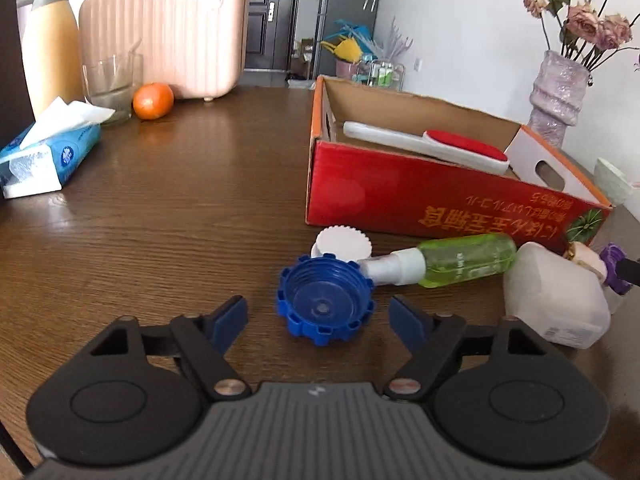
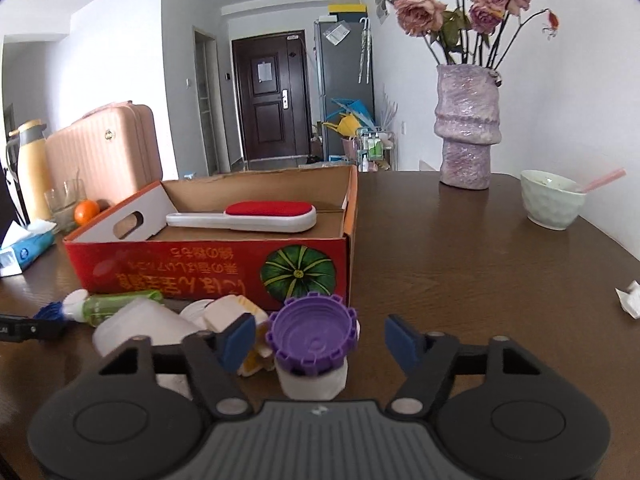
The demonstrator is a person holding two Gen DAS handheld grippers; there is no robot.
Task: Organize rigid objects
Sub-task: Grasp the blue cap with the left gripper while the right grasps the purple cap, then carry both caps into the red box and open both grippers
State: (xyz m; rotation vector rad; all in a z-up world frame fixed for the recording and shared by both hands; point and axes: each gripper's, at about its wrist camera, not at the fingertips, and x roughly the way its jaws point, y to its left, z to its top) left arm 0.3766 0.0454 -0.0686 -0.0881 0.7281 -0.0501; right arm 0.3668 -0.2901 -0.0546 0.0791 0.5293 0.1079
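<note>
A red cardboard box (image 1: 420, 200) stands on the brown table with a white and red lint brush (image 1: 432, 146) inside; the box (image 2: 208, 268) and brush (image 2: 248, 216) also show in the right wrist view. In front of the box lie a blue cap (image 1: 325, 305), a white cap (image 1: 342, 242), a green spray bottle (image 1: 452, 261) and a white jug (image 1: 556, 300). My left gripper (image 1: 318, 322) is open, its fingers on either side of the blue cap. My right gripper (image 2: 320, 338) is open around a purple cap (image 2: 312, 334) that sits on a white container (image 2: 312, 380).
At the table's left stand a tissue pack (image 1: 44, 152), a glass (image 1: 110, 88), an orange (image 1: 153, 101), a yellow flask (image 1: 48, 44) and a pink case (image 1: 168, 32). A purple vase (image 2: 468, 128), a bowl (image 2: 552, 198) and crumpled paper (image 2: 630, 298) are at the right.
</note>
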